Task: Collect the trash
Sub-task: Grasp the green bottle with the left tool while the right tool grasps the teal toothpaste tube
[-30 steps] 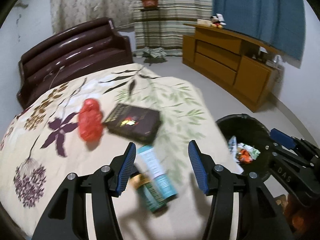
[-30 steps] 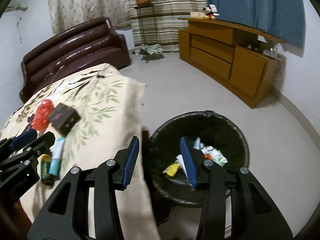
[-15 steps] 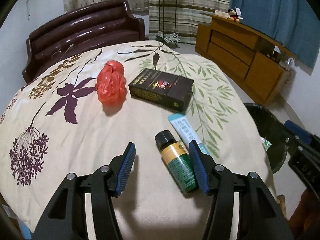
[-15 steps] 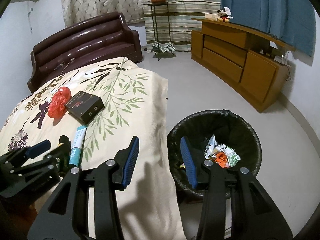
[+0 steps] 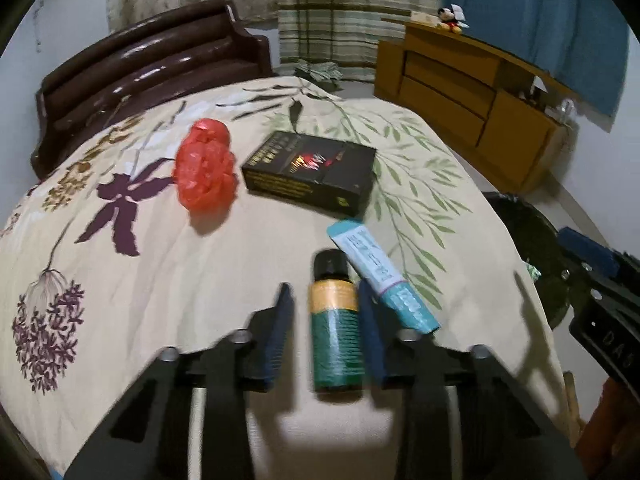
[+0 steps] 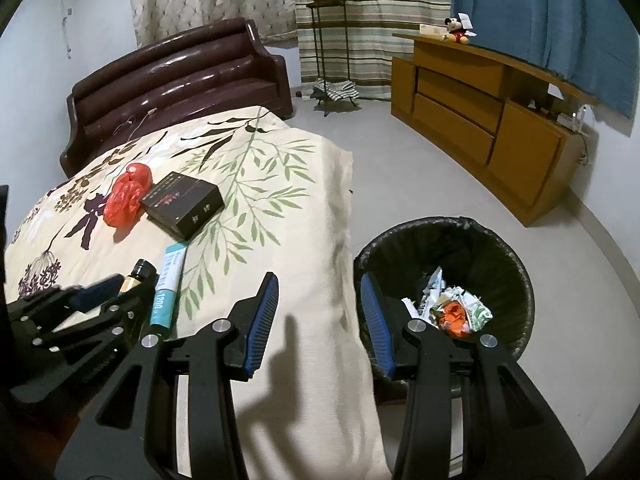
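A green bottle (image 5: 334, 320) with a black cap and yellow band lies on the floral bedspread (image 5: 200, 280). My left gripper (image 5: 324, 286) straddles it with its jaws closing. The right pad is against the bottle, while a narrow gap shows at the left pad. Beside the bottle lies a teal tube (image 5: 380, 272). Farther back are a black box (image 5: 312, 168) and a crumpled red plastic bag (image 5: 204, 168). My right gripper (image 6: 319, 280) hangs open and empty over the bed's edge, next to the black-lined bin (image 6: 500, 248), which holds crumpled wrappers (image 6: 452, 308).
A dark brown headboard (image 6: 180, 76) stands behind the bed. A wooden dresser (image 6: 480, 112) lines the right wall, with a plant stand (image 6: 326, 40) and curtains behind. Grey floor (image 6: 400, 168) lies between bed, bin and dresser.
My left gripper came down over the green bottle, then its jaws narrowed around it. The right gripper drifted from above the bin toward the bed's edge, jaws unchanged.
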The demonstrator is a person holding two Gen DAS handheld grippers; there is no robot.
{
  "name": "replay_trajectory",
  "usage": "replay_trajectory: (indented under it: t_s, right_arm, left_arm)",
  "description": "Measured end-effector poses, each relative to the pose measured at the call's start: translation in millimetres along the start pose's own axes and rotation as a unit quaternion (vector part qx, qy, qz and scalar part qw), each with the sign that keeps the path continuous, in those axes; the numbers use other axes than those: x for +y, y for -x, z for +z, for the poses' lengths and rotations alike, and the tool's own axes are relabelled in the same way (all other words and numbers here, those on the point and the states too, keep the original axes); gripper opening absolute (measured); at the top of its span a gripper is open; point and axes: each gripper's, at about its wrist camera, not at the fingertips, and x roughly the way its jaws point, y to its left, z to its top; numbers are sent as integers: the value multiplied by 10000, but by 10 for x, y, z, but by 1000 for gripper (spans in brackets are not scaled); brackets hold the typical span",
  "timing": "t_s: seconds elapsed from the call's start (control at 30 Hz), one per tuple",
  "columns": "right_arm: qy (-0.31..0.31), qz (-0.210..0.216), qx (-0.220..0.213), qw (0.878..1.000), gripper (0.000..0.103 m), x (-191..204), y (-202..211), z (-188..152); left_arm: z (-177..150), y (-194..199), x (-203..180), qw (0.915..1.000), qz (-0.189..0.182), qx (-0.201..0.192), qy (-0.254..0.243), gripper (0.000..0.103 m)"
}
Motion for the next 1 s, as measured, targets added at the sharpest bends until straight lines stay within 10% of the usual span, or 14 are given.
replay_trajectory:
  t_s: [1.0]
  right_arm:
    - [839, 453, 342, 9949, 40, 1016, -252, 27]
  left_arm:
    - [-169, 339, 1345, 9932, 646, -364, 895, 25]
